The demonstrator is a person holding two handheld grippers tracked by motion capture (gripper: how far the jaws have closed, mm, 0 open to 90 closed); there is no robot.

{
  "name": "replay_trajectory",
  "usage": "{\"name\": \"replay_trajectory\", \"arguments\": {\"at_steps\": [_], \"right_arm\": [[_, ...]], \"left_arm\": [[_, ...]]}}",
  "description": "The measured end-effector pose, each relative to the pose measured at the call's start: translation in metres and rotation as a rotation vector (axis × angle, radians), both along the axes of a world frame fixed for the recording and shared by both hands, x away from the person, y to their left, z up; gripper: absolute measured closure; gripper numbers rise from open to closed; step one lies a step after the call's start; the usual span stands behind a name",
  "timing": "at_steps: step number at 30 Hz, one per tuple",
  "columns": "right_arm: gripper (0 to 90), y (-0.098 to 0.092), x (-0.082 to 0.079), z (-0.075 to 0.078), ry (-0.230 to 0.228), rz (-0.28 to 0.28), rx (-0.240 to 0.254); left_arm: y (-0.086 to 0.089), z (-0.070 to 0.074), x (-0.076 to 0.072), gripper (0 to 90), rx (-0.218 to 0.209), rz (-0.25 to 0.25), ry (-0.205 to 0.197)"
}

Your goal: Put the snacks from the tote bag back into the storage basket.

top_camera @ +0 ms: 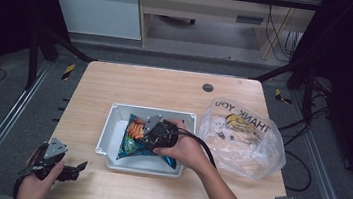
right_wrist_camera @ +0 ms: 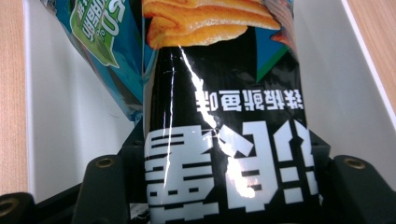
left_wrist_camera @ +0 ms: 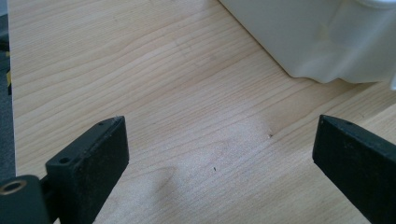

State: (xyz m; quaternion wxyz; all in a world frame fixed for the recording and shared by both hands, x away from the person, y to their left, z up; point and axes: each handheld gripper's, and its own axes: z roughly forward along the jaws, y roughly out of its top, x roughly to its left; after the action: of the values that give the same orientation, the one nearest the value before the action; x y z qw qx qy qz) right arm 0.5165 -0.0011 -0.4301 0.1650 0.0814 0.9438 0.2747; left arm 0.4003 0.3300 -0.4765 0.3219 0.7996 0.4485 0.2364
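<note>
A white tray (top_camera: 105, 136) sits at the middle front of the wooden table (top_camera: 155, 87). Snack bags lie in it: a blue one (top_camera: 129, 147) and a black chip bag (right_wrist_camera: 224, 116) printed with orange chips and white characters. My right gripper (top_camera: 155, 133) reaches into the tray. The black chip bag fills the gap between its jaws in the right gripper view, with the blue bag (right_wrist_camera: 107, 42) beside it to the left. My left gripper (top_camera: 76, 168) hovers open over the table's front left corner, nothing between its jaws (left_wrist_camera: 219, 154). The tray's corner (left_wrist_camera: 317, 37) lies ahead of it.
A clear plastic "THANK YOU" shopping bag (top_camera: 240, 137) with items inside lies to the right of the tray. A round cable hole (top_camera: 208, 87) marks the table's far side. Bare wood surrounds the left gripper.
</note>
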Motion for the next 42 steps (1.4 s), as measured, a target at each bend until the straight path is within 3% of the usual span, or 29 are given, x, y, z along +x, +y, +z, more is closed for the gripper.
{"name": "replay_trajectory", "arguments": {"at_steps": [25,42], "right_arm": [[13.8,-0.004,0.0,0.007,0.007,-0.066,0.034],[7.3,-0.015,-0.01,0.026,0.012,-0.102,0.142]], "left_arm": [[0.0,-0.001,0.0,3.3,0.006,0.003,0.005],[0.0,-0.002,-0.001,3.3,0.018,0.016,0.01]]}}
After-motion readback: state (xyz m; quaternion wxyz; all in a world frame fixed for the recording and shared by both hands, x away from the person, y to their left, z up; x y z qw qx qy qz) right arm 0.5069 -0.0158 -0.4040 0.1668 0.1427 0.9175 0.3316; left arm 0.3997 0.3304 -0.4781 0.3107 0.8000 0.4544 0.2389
